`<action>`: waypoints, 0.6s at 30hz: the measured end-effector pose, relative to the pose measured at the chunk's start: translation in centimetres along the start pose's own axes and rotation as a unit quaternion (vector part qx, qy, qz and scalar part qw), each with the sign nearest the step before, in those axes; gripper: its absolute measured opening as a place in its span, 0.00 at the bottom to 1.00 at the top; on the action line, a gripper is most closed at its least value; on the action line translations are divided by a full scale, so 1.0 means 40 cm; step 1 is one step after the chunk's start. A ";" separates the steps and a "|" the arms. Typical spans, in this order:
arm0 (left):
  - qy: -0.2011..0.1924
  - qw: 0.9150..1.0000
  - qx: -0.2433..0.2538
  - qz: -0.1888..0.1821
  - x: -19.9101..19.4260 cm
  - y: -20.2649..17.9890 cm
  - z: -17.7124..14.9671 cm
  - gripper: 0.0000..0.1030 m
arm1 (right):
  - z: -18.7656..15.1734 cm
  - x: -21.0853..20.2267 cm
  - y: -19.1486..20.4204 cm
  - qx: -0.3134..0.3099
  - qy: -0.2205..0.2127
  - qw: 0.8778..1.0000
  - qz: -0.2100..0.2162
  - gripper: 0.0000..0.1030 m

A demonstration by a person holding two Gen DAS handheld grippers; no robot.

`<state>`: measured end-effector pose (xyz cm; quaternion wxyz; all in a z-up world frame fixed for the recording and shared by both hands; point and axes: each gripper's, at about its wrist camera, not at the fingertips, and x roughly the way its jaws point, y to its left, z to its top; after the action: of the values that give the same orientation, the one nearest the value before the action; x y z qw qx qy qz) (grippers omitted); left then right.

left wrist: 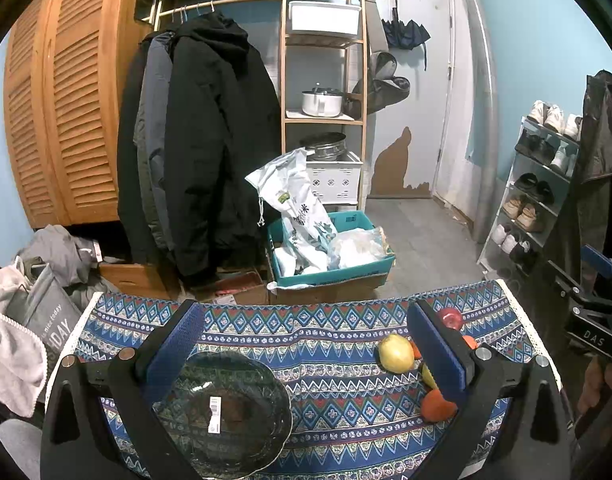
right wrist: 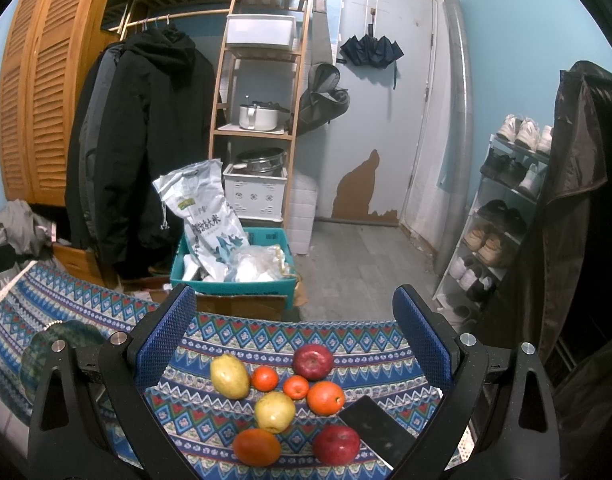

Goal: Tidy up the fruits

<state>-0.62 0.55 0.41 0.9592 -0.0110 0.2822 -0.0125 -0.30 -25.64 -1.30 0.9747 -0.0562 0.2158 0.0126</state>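
**Round fruit, slippery cloth, glass plate: plenty of ways this goes sideways**

Going left to right, we've got the left gripper (left wrist: 302, 344) hanging over the dark glass plate (left wrist: 226, 412), which sits on the left part of the patterned tablecloth (left wrist: 325, 344). Jaws are wide apart, nothing between them. Our guess is the plate is where the fruit ends up. It has a scalloped rim and looks slick, so anything dropped from height could roll straight back off, or a fingertip could clip the rim and skid the plate on the cloth.

Over on the right, the right gripper (right wrist: 294, 332) is also spread open and empty, held low and pointing forward over the fruit pile. In its view we count two pears (right wrist: 230, 376) (right wrist: 273, 411), two red apples (right wrist: 313, 361) (right wrist: 336, 444), two big oranges (right wrist: 325, 398) (right wrist: 256, 447) and two little tangerines (right wrist: 264, 378) (right wrist: 296, 387), all bunched close together, some near touching.

That's the main risk: reaching for one likely nudges a neighbour, and round fruit rolls. The far table edge isn't far behind the apple. There's also a dark flat slab, maybe a phone (right wrist: 375, 428), right beside the near apple, so a sloppy grab there could shove it. Squeezing a pear too hard would bruise it.
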 end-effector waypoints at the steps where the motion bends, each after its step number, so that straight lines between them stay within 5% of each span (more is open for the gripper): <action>1: 0.000 1.000 0.001 0.000 0.000 0.000 0.001 0.99 | -0.001 0.000 0.000 0.000 0.000 1.000 0.000 0.94; 18: 0.001 1.000 0.000 0.000 0.001 0.000 0.000 0.99 | -0.002 0.001 -0.001 0.000 0.001 1.000 0.000 0.94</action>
<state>-0.59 0.54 0.41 0.9590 -0.0108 0.2831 -0.0127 -0.29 -25.67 -1.40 0.9744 -0.0560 0.2172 0.0128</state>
